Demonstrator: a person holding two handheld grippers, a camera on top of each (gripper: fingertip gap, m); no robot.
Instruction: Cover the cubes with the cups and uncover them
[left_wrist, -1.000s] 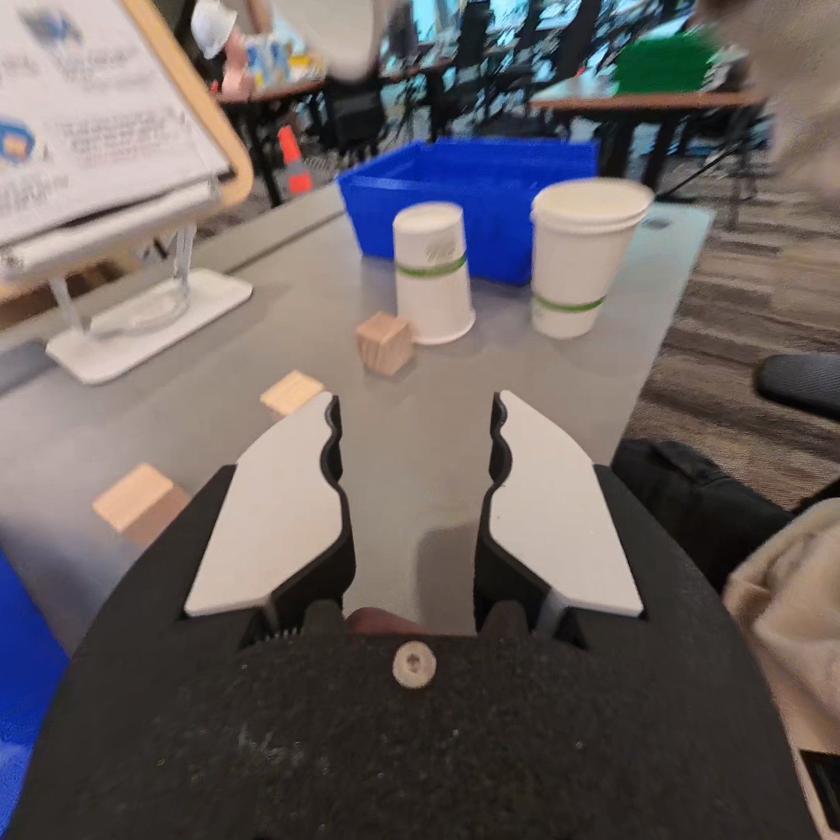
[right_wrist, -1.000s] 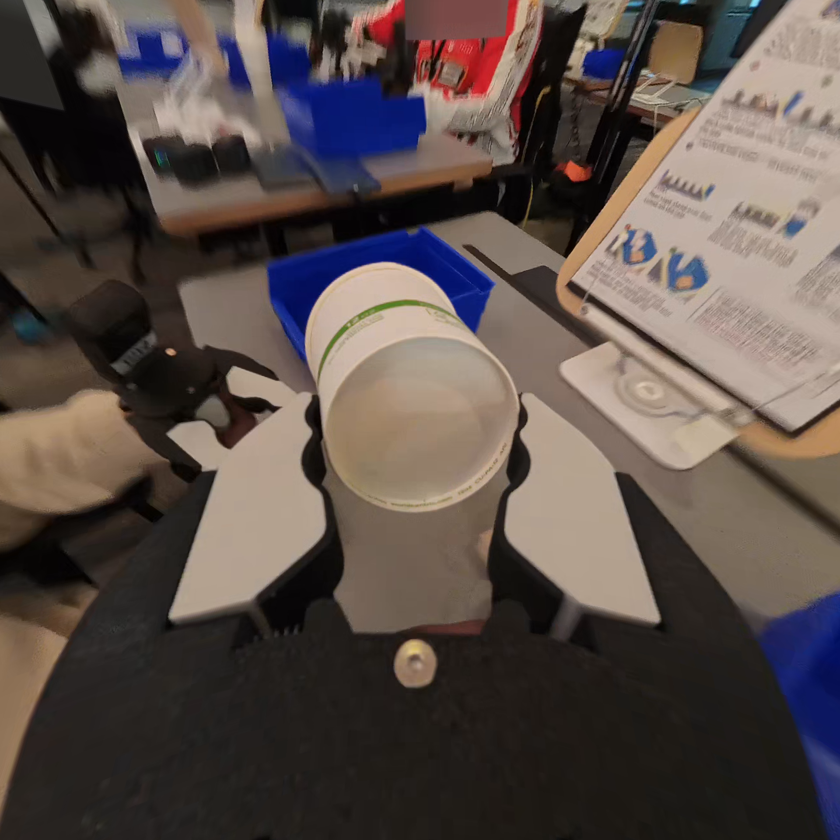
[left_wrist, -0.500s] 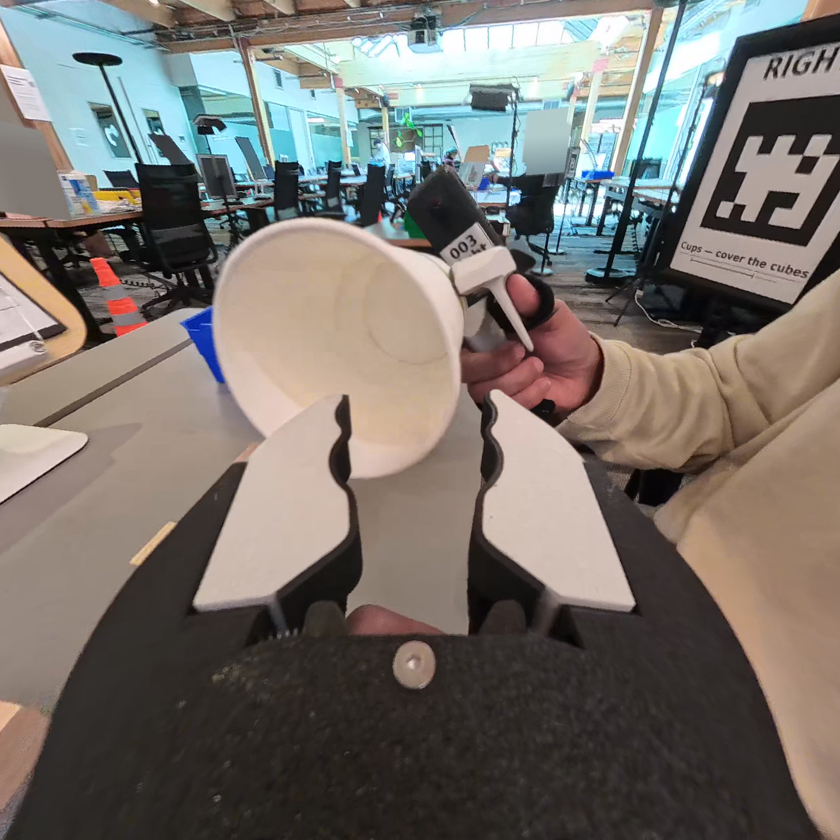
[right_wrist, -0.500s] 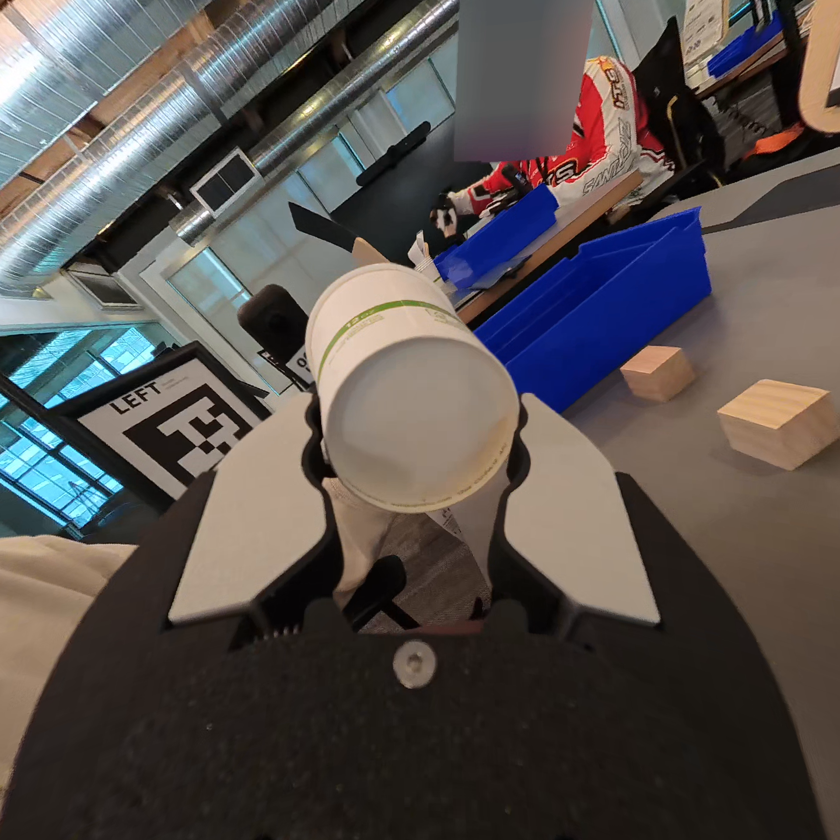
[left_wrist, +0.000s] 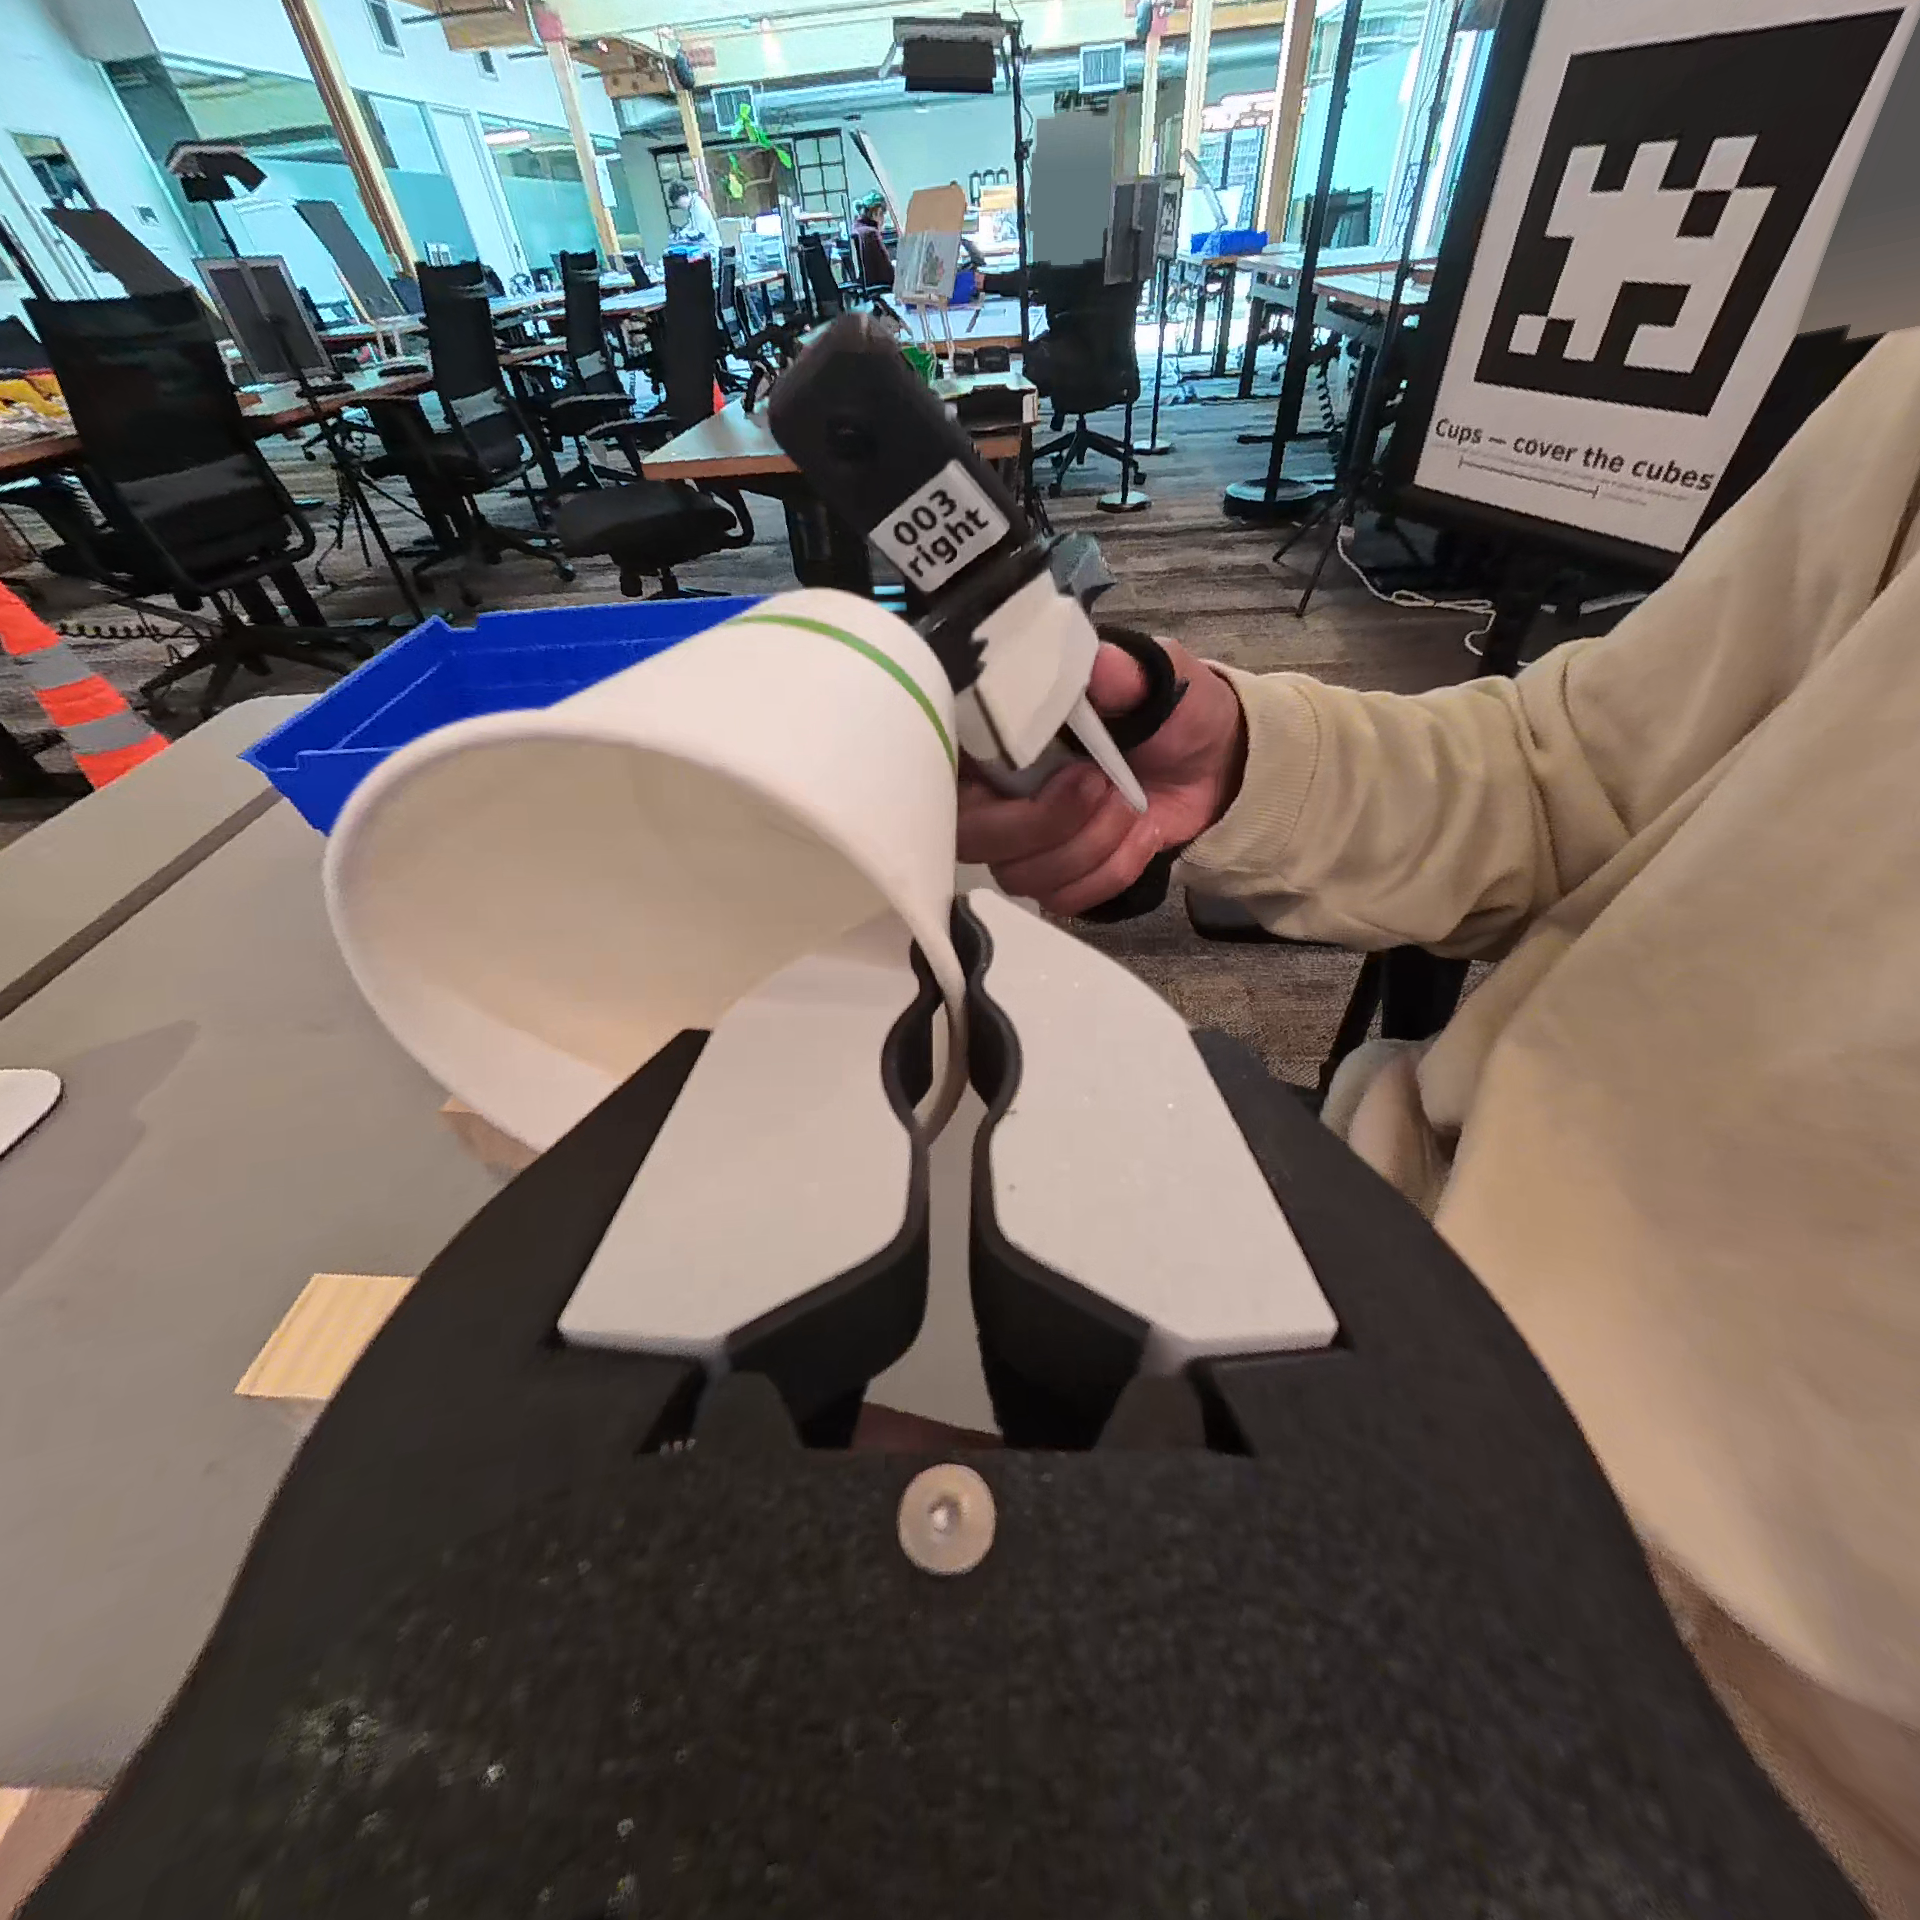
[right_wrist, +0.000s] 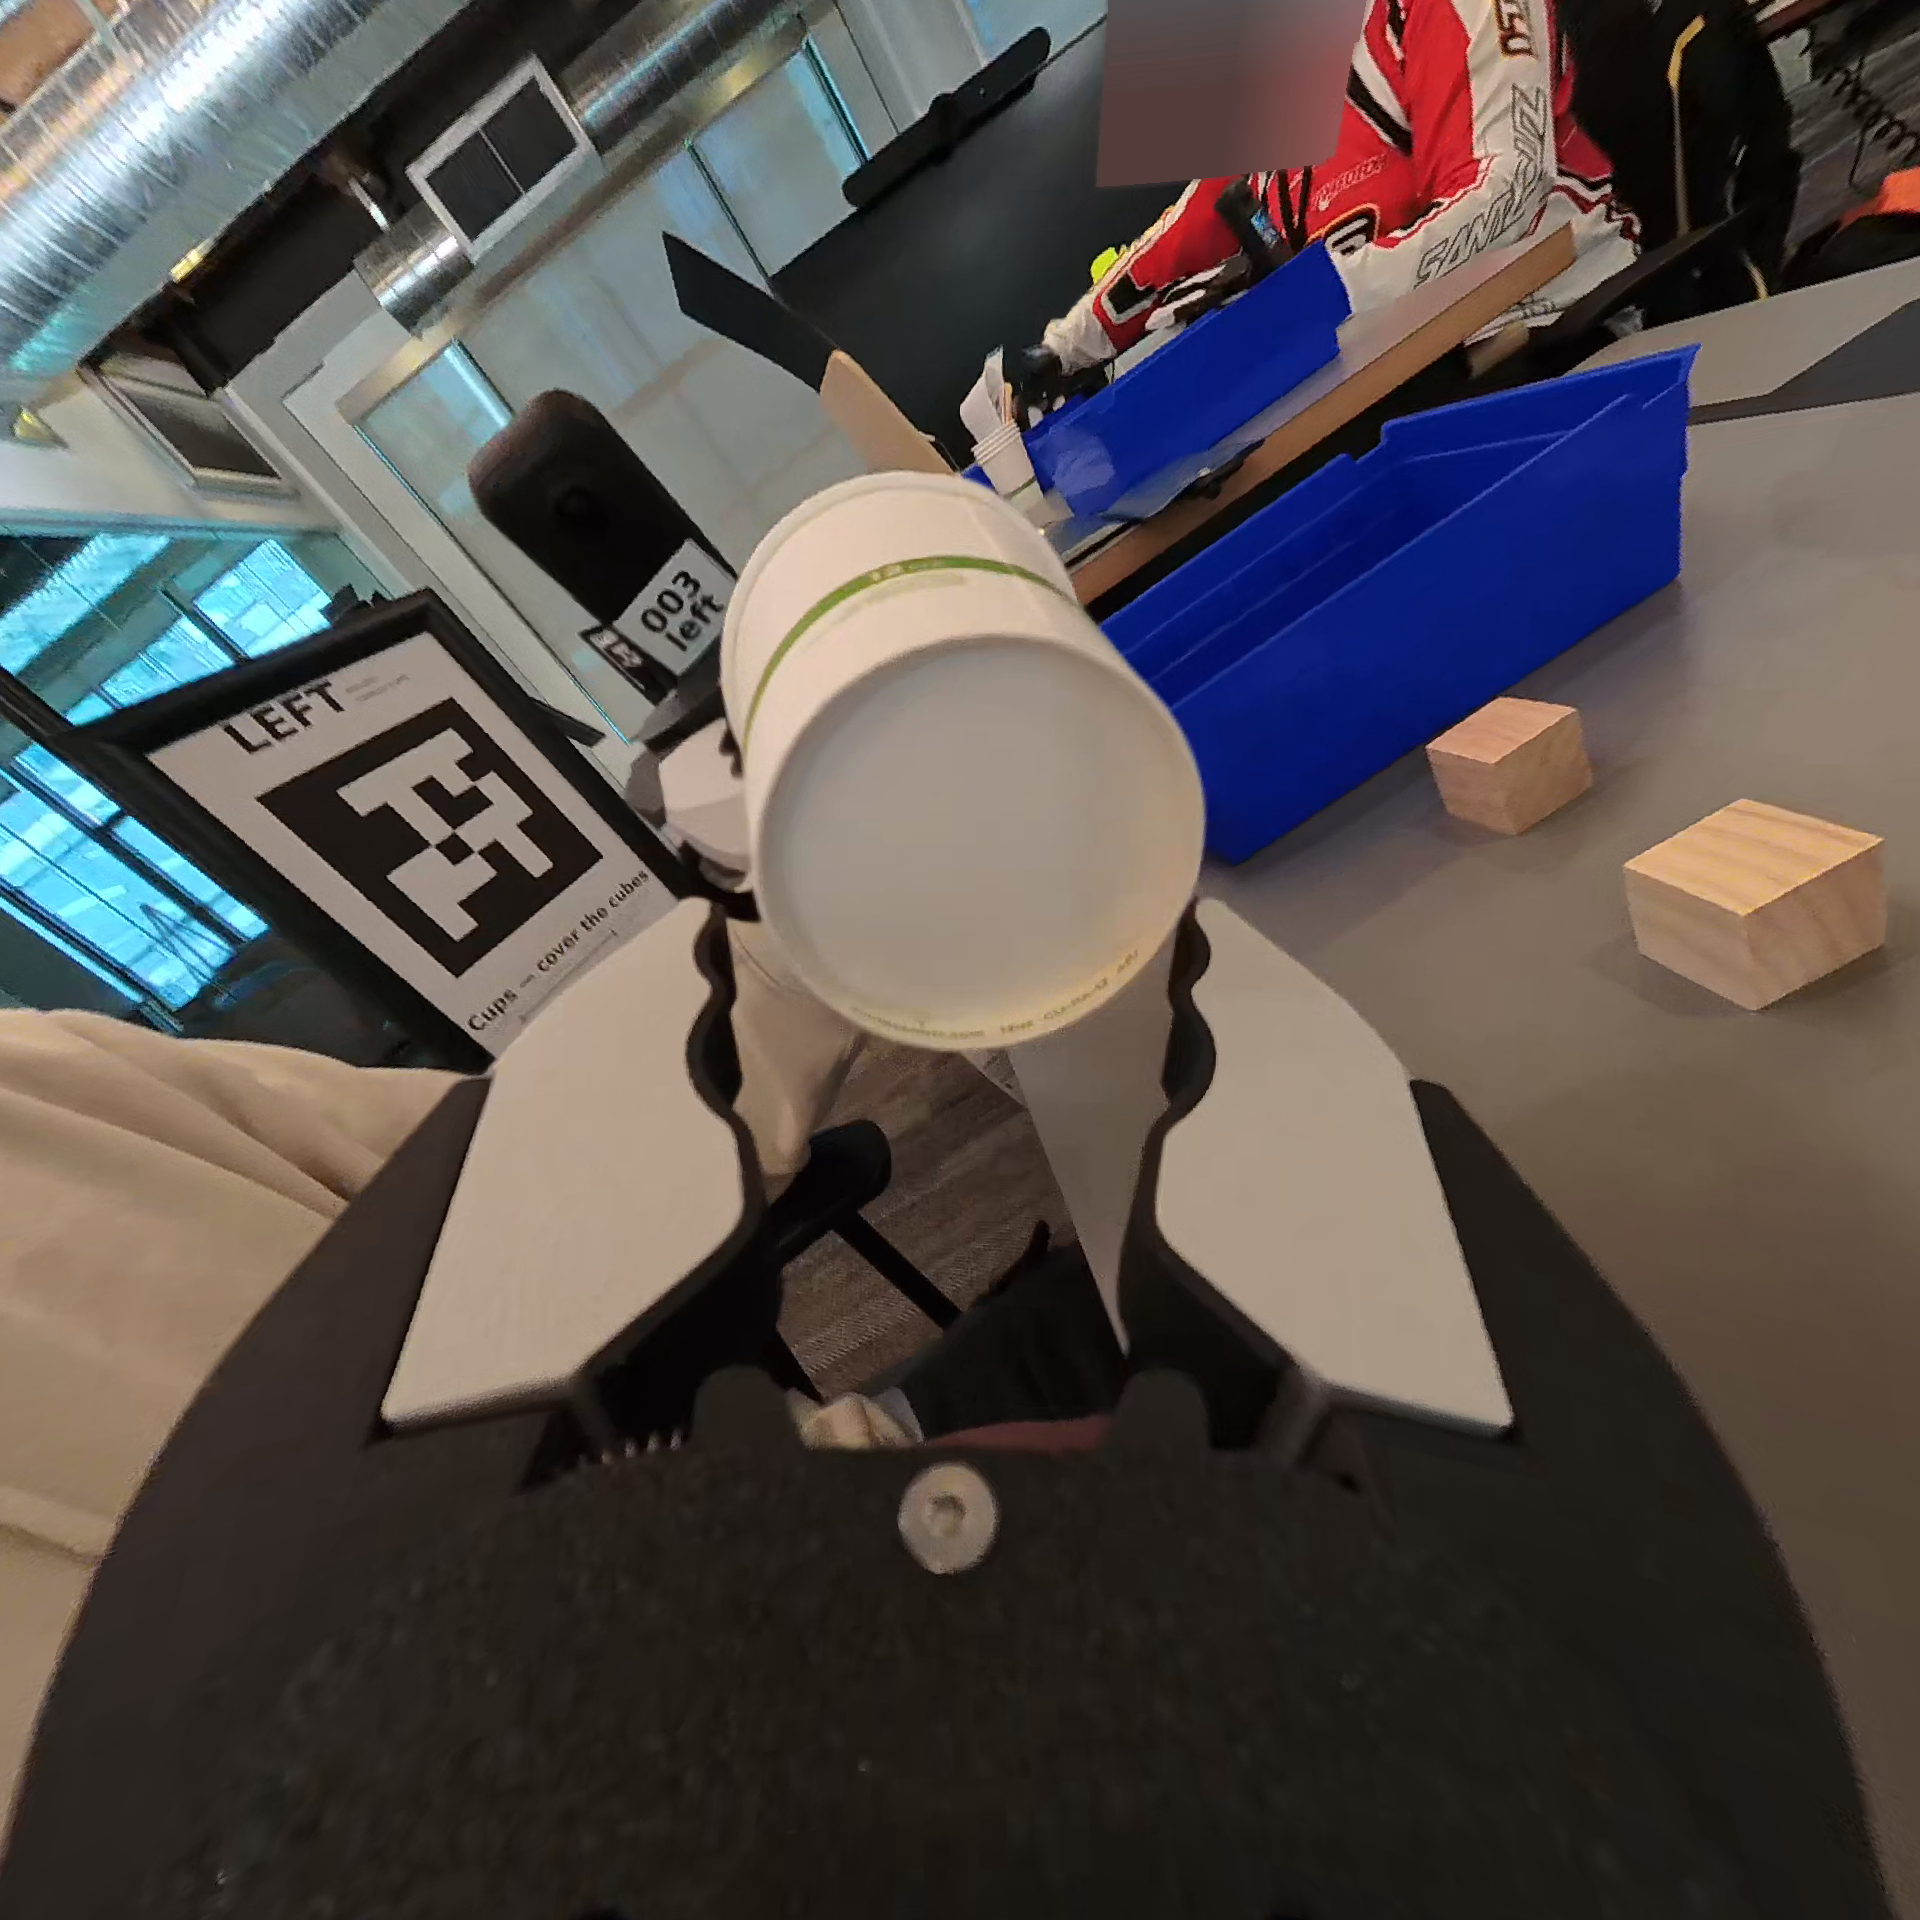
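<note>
My left gripper (left_wrist: 951, 935) is shut on the rim wall of a white paper cup (left_wrist: 644, 831) with a green stripe. The cup lies on its side in the air, mouth towards the left wrist camera. My right gripper (right_wrist: 951, 925) is open around the cup's base (right_wrist: 977, 831); a gap shows at its left finger (right_wrist: 623, 1091). The right gripper also shows at the base in the left wrist view (left_wrist: 997, 665). Two wooden cubes (right_wrist: 1756, 899) (right_wrist: 1512, 764) sit on the grey table. Another cube (left_wrist: 322, 1335) lies below the cup.
A blue bin (right_wrist: 1455, 582) stands on the table (right_wrist: 1558, 1143) behind the cubes and also shows in the left wrist view (left_wrist: 499, 665). A person's cream sleeve (left_wrist: 1558, 810) crosses from the right. Marker boards stand off the table's edge (left_wrist: 1662, 260) (right_wrist: 416, 821).
The left gripper swung up from the table to the cup's mouth and shut on its rim. The cup has shifted upward between the right fingers, which held it firmly before.
</note>
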